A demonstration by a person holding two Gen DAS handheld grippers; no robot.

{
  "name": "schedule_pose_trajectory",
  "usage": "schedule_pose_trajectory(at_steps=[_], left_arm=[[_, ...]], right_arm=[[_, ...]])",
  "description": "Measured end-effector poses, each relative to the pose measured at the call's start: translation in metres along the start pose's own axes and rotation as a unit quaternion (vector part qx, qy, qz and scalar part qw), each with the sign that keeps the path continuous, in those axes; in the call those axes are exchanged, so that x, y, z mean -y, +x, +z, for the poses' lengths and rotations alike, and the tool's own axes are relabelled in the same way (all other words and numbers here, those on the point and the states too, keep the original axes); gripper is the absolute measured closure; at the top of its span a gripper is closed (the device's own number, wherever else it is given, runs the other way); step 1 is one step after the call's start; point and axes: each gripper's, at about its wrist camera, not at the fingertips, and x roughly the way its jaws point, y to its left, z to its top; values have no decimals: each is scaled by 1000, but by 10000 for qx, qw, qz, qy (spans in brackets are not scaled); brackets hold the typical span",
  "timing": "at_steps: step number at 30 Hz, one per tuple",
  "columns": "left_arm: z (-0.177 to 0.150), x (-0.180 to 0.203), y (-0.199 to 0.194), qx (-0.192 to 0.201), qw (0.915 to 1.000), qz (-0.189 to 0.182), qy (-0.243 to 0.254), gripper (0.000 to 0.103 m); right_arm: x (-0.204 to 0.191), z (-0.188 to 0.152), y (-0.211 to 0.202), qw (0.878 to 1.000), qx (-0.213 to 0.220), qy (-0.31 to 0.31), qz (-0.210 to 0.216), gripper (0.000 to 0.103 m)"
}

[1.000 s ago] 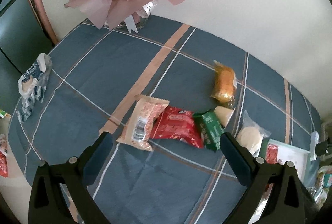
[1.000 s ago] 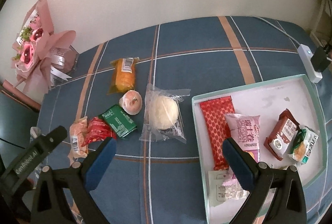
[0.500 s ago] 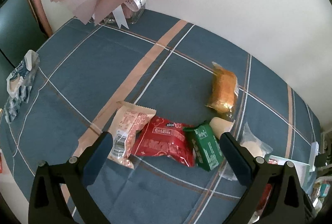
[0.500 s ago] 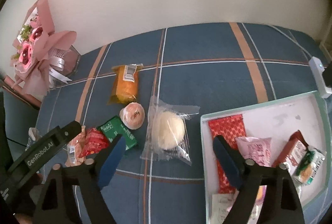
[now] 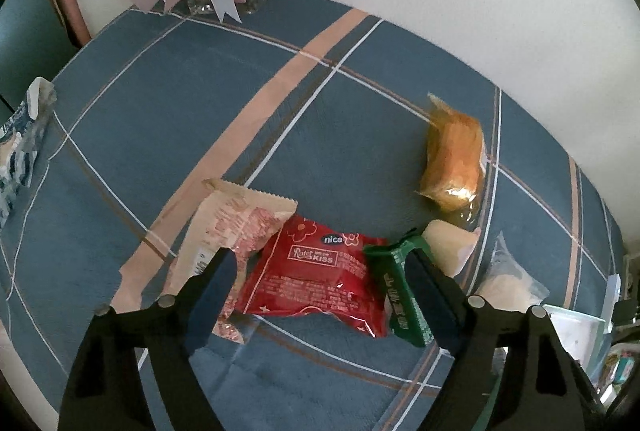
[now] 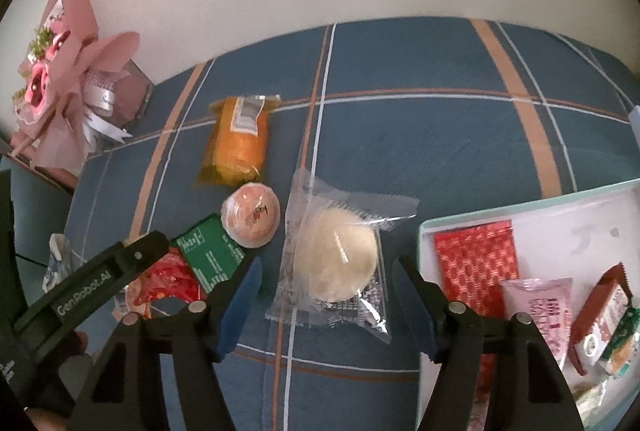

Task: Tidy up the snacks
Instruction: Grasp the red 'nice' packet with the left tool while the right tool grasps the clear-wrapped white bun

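Note:
My left gripper (image 5: 320, 271) is open, its jaws on either side of a red snack packet (image 5: 316, 277) lying on the blue plaid cloth. A pink-and-cream packet (image 5: 236, 227) lies left of it and a green packet (image 5: 400, 291) right. My right gripper (image 6: 328, 285) is open, its jaws astride a clear-wrapped round white bun (image 6: 336, 259). A white tray with a teal rim (image 6: 520, 203) at the right holds several packets. An orange cake packet (image 6: 240, 139) and a round peach jelly cup (image 6: 252, 219) lie behind.
A pink flower bouquet (image 6: 60, 79) stands at the back left by the wall. A blue-and-white packet (image 5: 20, 147) lies at the table's left edge. The left gripper's body (image 6: 92, 283) shows in the right wrist view.
Both grippers have moved forward and down. The left one now has the red packet between its jaws, the right one the white bun. Both have stayed open.

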Motion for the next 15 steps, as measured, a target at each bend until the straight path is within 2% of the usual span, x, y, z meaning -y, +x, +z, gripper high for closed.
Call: schedule_pose_trajectory(at_steps=[15], left_arm=[[-8, -6, 26, -245, 9995, -40, -199, 17]], right_arm=[[-2, -7, 31, 9997, -225, -33, -75, 35]])
